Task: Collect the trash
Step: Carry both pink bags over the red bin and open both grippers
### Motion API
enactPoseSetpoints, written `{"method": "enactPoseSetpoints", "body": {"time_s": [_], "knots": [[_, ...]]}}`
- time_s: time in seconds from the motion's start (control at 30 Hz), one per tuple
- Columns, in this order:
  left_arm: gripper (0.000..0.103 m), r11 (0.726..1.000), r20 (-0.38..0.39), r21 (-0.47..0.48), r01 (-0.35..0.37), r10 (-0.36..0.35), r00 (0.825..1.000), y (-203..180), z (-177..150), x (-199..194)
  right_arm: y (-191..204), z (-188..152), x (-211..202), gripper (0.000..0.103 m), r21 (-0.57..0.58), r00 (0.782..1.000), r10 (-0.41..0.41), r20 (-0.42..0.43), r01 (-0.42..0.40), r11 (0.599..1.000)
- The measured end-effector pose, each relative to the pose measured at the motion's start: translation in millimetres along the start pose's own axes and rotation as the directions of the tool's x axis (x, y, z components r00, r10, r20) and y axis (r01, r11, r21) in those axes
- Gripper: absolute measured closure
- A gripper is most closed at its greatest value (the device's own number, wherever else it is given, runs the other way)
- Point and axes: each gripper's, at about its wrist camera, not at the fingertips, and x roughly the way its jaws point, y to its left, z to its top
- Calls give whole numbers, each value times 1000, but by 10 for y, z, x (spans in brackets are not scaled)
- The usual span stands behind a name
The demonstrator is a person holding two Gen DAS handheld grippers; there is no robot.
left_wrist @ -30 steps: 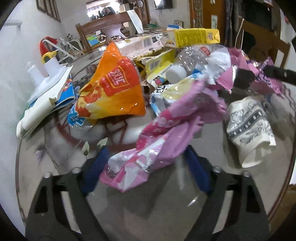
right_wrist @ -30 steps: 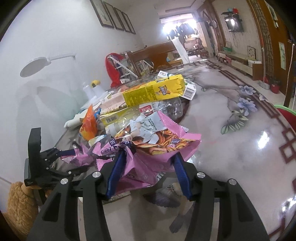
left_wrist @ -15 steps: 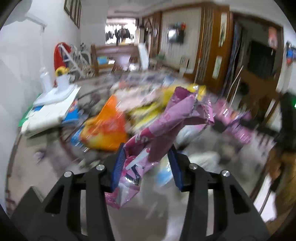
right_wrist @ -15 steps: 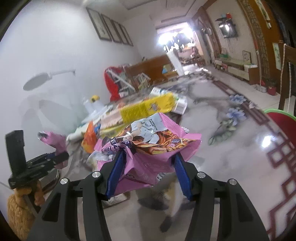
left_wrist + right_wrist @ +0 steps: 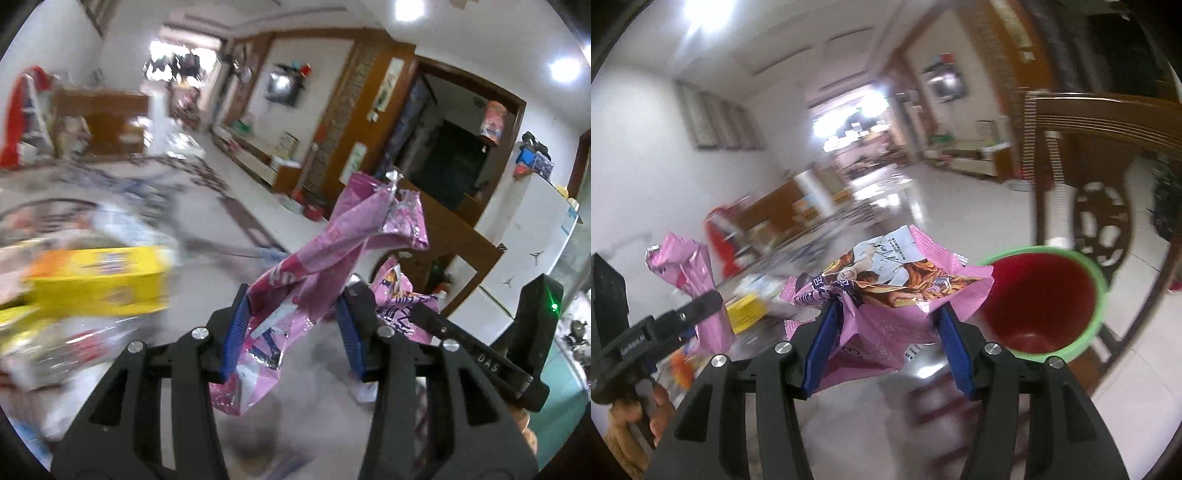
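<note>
Clamping a crumpled pink wrapper (image 5: 332, 251) between the blue pads (image 5: 236, 328) of the left gripper (image 5: 295, 299), with jaws just drawn in onto it and now pressed against both its sides. Held up in the air, upper end twisted and standing above the fingertips, lower end hanging down below the pads. Blurred at the left of that view: a yellow box (image 5: 99, 280) among other packaging on the table, well apart from the held wrapper.

Gripping likewise on the right: a flat pink snack bag (image 5: 886, 280) with a printed picture on its face, pinched between the blue pads (image 5: 820, 339) of the right gripper (image 5: 888, 314), jaws partly drawn together and bearing on the bag. Spread wide across the top of the fingers, roughly level, corners sticking out past both sides. Just beside the bag's right edge and lower down: a red bin with a green rim (image 5: 1100, 295), mouth open towards the camera, inside bare as far as visible. Behind the bin, a carved wooden chair (image 5: 1108, 118).

Visible at the far left of the right wrist view: the left gripper with its pink wrapper upright, and fingers of a hand (image 5: 661, 410) around its handle. Both wrappers clear of the table, neither inside the bin
</note>
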Motion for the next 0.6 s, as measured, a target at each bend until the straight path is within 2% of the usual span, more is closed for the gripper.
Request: {"method": "enactPoseSetpoints", "body": {"time_s": [0.1,0.2,0.33,0.47,0.53,0.57,0.6], "knots": [[59,999,-70,30,33,-31,997,-263,92,611,-422,219,109,50,39,994,-107,3,107,993],[59,995,-153,76,71,-58,986,-574,98,1202,-886,395,318,50,94,979,-201,-42,204,974],[59,993,-213,90,73,-52,976,-801,64,1657,-1322,493,501,50,158,964,-250,-94,263,952],[58,992,-228,109,59,-33,973,-906,66,1925,-1494,503,632,44,160,952,-279,-129,298,941],[41,989,-215,142,32,0,977,-954,72,1974,-1574,518,684,41,168,951,-278,-137,299,939],[21,988,-201,156,12,20,979,-984,78,1986,-1613,521,719,33,176,951,-275,-140,297,938],[17,987,-185,161,6,24,982,-997,83,1986,-1633,535,737,31,181,949,-280,-143,303,936]]}}
